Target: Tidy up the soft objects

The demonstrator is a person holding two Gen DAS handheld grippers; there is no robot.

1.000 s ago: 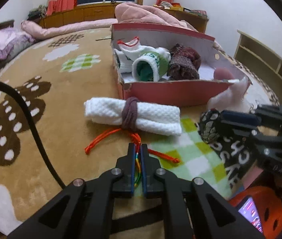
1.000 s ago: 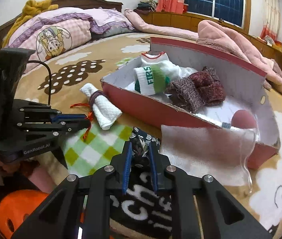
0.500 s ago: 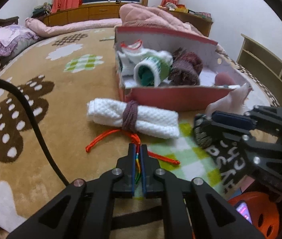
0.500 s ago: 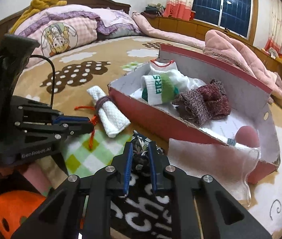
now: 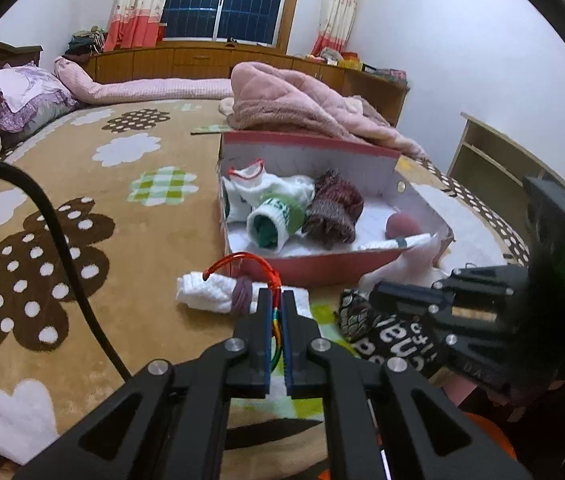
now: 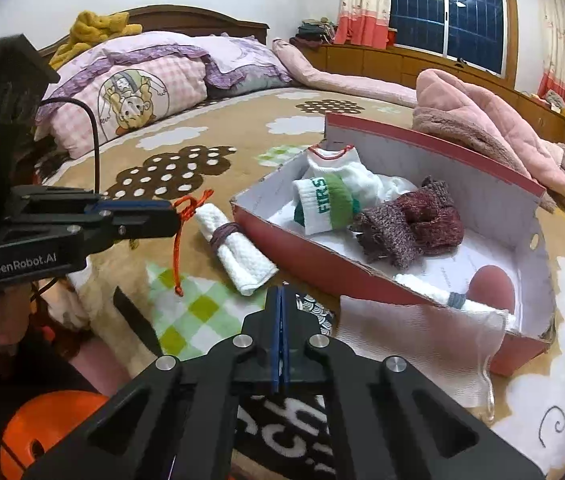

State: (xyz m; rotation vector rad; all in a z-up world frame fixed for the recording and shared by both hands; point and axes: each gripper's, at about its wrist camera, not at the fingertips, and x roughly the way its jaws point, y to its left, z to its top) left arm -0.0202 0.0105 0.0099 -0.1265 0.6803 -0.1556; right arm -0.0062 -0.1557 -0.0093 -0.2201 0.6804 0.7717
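My left gripper (image 5: 276,300) (image 6: 174,216) is shut on an orange-red cord (image 5: 242,258) (image 6: 178,248), which hangs from it above the bed cover. A rolled white towel (image 5: 210,292) (image 6: 242,260) with a purple band lies just beyond. Behind it, the red box (image 5: 322,272) (image 6: 302,244) holds a green-and-white sock (image 6: 322,204) and maroon knit socks (image 6: 414,224). The jaws of my right gripper (image 6: 280,296) (image 5: 366,304) are closing pad on pad, nothing seen between them. A black patterned cloth (image 6: 314,312) (image 5: 394,340) bunches at its tips.
A white mesh cloth (image 6: 414,344) hangs over the box's near corner, by a pink ball (image 6: 490,284). A pink blanket (image 5: 290,100) is heaped behind the box and pillows (image 6: 130,88) sit at the headboard. A wooden shelf (image 5: 494,160) stands to the right. A black cable (image 5: 62,240) crosses left.
My left gripper has risen with the cord, lifting it off the cover. The right gripper's jaws have closed fully, and the cloth bunch between them is gone.
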